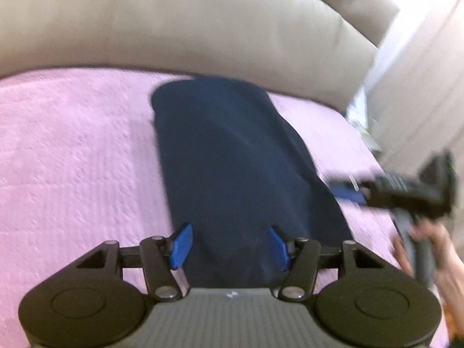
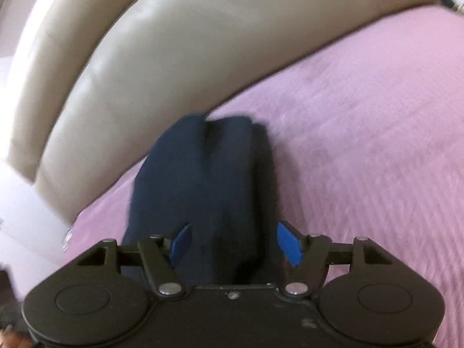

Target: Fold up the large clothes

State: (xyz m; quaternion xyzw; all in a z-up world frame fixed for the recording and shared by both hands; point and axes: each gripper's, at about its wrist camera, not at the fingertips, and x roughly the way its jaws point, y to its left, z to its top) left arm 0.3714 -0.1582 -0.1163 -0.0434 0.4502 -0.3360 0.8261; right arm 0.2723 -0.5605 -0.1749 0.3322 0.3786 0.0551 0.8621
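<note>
Left tool (image 1: 230, 245) and right tool (image 2: 236, 243), jaws apart, above folded navy garment (image 1: 229, 156)

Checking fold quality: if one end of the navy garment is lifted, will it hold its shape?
Probably not. The garment lies limp in soft layers, so it would likely droop and unfold. The textured pink cover probably drags on it if pushed.

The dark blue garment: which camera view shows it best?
The left wrist view shows the dark blue garment best: a long folded strip lying on the pink bedspread, its far end visible. The right wrist view shows it closer, more blurred, its near end hidden behind the gripper body.
</note>
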